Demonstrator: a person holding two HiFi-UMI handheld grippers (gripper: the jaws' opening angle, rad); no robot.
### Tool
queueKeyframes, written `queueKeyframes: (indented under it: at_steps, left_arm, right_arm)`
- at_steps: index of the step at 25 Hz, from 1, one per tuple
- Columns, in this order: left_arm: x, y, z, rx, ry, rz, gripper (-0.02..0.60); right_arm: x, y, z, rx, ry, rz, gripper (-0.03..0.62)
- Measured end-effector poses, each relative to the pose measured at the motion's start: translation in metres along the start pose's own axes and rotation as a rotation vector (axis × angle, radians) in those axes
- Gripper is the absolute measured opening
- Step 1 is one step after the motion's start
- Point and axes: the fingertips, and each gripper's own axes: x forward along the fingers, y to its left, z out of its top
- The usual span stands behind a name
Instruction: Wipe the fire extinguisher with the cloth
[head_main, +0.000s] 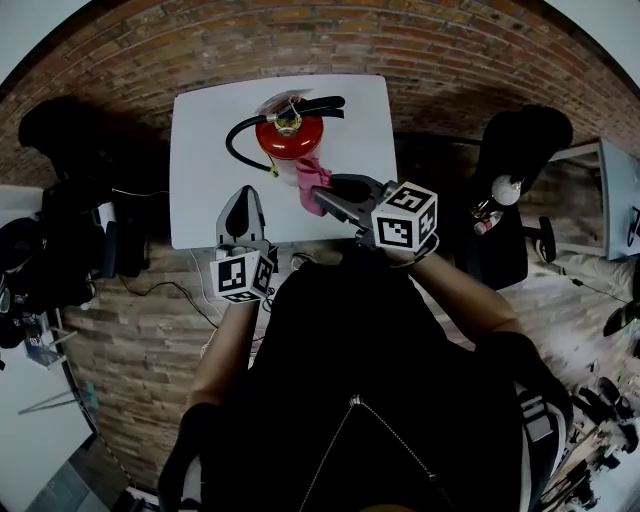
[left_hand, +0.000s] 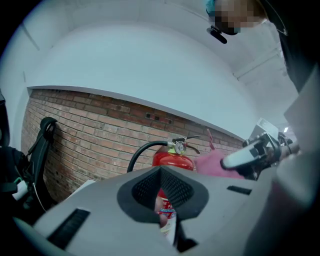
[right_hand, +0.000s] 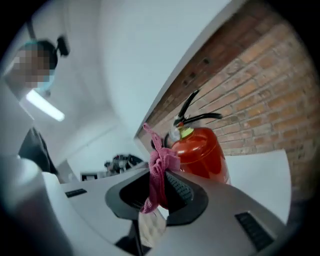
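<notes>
Brick-pattern surface all round a small white square table (head_main: 200, 190); dark chairs and gear at 3 and 9 o'clock of it. A red cylindrical fire extinguisher (head_main: 290, 137) w/ a black hose (head_main: 236, 142) and lever handle stands upright on the table, toward its 12 o'clock edge.

R gripper (head_main: 322, 195), grey w/ a marker cube (head_main: 405, 217), comes in from 4 o'clock of the extinguisher. Its claw is clamped on a bunched pink cloth (head_main: 308, 180), clear in the right gripper view, where the cloth (right_hand: 160, 165) sticks up between the black pads (right_hand: 182, 187) in front of the red body (right_hand: 200, 152). Cloth sits at the extinguisher's 5 o'clock side; touching or just beside it, can't tell.

L gripper (head_main: 243, 208) is over the table's 6 o'clock edge, at approx. 7 o'clock of the extinguisher and apart from it. Its claw is closed to a thin slit, nothing in it; the extinguisher's label (left_hand: 167, 212) shows through the slit.
</notes>
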Motion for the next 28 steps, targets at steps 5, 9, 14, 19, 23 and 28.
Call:
queueKeyframes:
  at_steps: [5,9,14,19,23,28]
  left_arm:
    - [-0.009,0.012,0.002,-0.019,-0.026,0.043,0.008]
    - [-0.024,0.021,-0.003,-0.055,-0.039,0.119,0.008]
    - [-0.039,0.033,-0.012,-0.093,-0.050,0.179,0.008]
    - [-0.053,0.047,-0.021,-0.115,-0.048,0.230,0.008]
    - [-0.062,0.052,-0.027,-0.126,-0.046,0.261,0.006]
    - [-0.072,0.052,-0.031,-0.107,-0.041,0.274,0.006]
  right_arm:
    - [0.037,-0.013,-0.073,-0.485,0.401,-0.060,0.086]
    - [0.061,-0.038,-0.128,-0.719,0.610,-0.035,0.086]
    - [0.083,-0.076,-0.180,-0.948,0.748,-0.029,0.086]
    - [0.097,-0.109,-0.223,-1.081,0.851,-0.028,0.086]
    - [0.107,-0.134,-0.247,-1.148,0.900,-0.048,0.086]
    - [0.121,-0.166,-0.269,-1.153,0.931,-0.110,0.086]
